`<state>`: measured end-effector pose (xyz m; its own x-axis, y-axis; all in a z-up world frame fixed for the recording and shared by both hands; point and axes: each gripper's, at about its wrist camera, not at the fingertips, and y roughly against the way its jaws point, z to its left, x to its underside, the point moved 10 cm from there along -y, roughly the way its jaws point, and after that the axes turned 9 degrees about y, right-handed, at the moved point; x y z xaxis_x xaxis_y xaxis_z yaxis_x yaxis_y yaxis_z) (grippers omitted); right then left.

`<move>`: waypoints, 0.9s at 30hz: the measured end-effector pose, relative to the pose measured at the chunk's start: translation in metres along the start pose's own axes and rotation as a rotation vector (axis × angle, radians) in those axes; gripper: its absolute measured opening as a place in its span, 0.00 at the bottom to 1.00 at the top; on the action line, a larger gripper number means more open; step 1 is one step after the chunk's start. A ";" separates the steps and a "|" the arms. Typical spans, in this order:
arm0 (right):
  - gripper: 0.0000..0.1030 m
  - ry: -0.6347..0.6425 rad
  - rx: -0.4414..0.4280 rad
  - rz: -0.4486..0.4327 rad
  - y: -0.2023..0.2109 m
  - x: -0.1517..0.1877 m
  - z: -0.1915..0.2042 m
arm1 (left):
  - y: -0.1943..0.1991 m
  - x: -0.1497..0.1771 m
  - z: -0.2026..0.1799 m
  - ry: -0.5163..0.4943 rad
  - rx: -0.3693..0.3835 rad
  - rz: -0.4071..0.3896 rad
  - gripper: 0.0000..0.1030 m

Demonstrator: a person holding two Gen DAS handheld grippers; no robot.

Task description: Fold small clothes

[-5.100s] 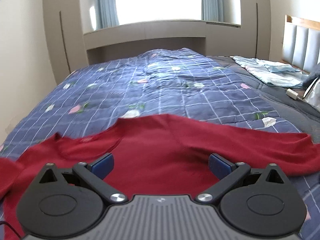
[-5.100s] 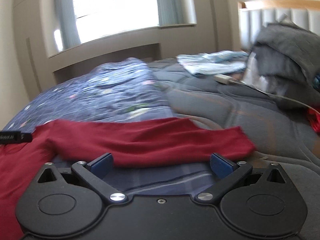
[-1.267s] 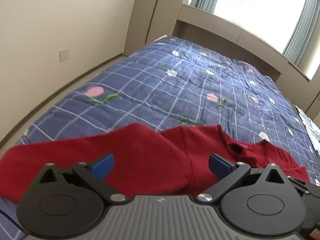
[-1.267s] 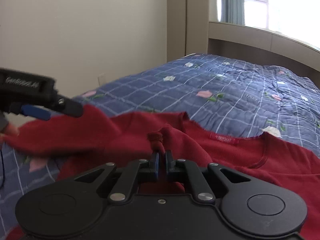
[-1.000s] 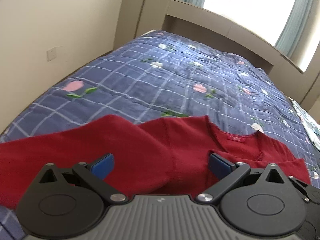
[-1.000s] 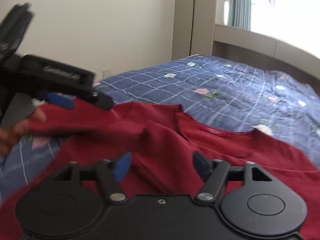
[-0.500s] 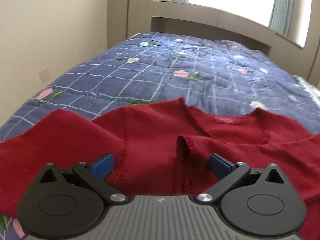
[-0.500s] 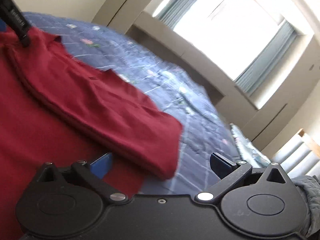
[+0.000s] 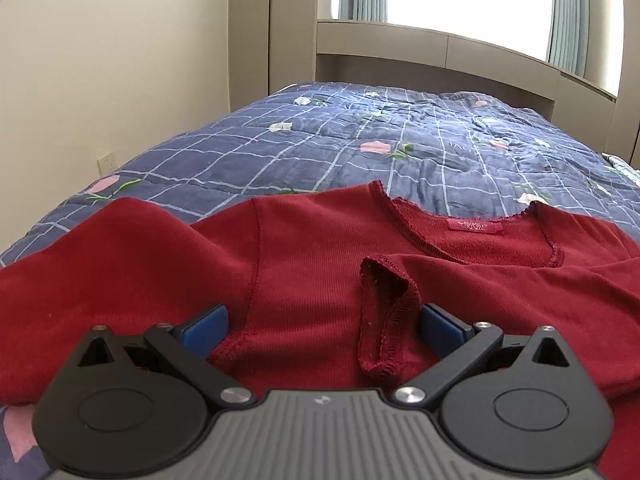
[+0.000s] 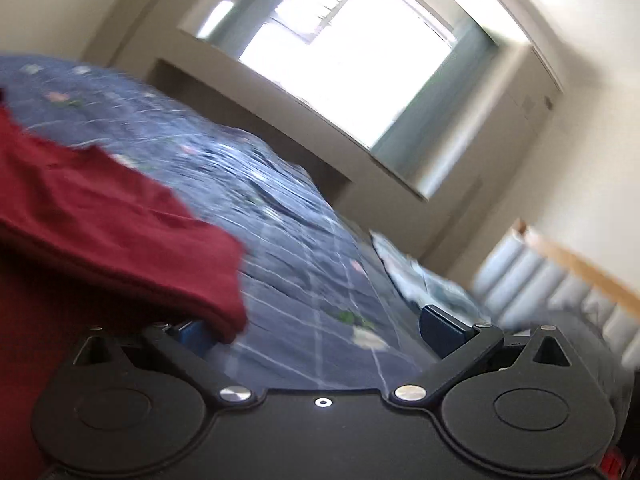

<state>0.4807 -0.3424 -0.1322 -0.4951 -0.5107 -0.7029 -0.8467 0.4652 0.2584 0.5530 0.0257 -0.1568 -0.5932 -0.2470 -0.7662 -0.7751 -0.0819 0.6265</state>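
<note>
Quilt [image 9: 400,148]: blue checked cover under everything
Shirt [image 9: 312,280]: red, flat at six o'clock; one sleeve [image 9: 480,280] folded across the chest
Left gripper [image 9: 324,330]: fingers wide, empty
Right gripper [image 10: 320,330]: fingers wide, empty
Next: likely folding the remaining sleeve

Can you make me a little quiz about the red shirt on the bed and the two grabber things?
1. True or false: the left gripper is pinching the red shirt.
2. What lies under the red shirt? A) a wooden table B) a blue checked quilt with flowers C) a white towel
3. Fill in: the folded-over sleeve cuff sits just above the shirt's body and below its ____.

Key:
1. False. Its jaws stand wide open, with shirt fabric between them but not pressed.
2. B
3. Neckline. The right gripper is open too.
</note>
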 end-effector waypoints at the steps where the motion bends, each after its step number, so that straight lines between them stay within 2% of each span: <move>1: 0.99 -0.038 -0.025 0.026 -0.004 0.006 -0.006 | 0.000 0.000 0.000 0.000 0.000 -0.002 1.00; 3: 0.99 -0.060 -0.065 0.065 -0.008 0.014 -0.007 | 0.000 0.000 -0.001 -0.004 -0.002 -0.003 1.00; 10: 0.99 -0.001 -0.112 0.072 0.008 0.018 0.002 | -0.001 0.000 -0.001 -0.010 -0.008 -0.003 1.00; 13: 0.99 0.012 -0.142 0.042 0.033 0.013 0.001 | -0.001 0.000 -0.001 -0.010 -0.007 -0.008 1.00; 17: 0.99 0.055 -0.132 -0.016 0.055 -0.002 0.003 | 0.000 0.001 -0.001 -0.013 -0.008 -0.015 1.00; 19: 0.99 0.057 -0.134 -0.045 0.051 -0.012 0.006 | 0.000 0.002 -0.001 -0.015 -0.010 -0.018 1.00; 22: 0.99 0.030 -0.135 -0.037 0.033 -0.022 0.014 | 0.001 0.002 -0.002 -0.016 -0.011 -0.019 1.00; 27: 0.99 0.074 -0.132 0.032 0.008 -0.010 0.033 | 0.000 0.002 -0.002 -0.016 -0.012 -0.020 1.00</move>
<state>0.4858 -0.3098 -0.1449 -0.5310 -0.5514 -0.6434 -0.8462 0.3857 0.3678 0.5520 0.0235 -0.1576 -0.5813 -0.2293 -0.7807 -0.7842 -0.0979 0.6127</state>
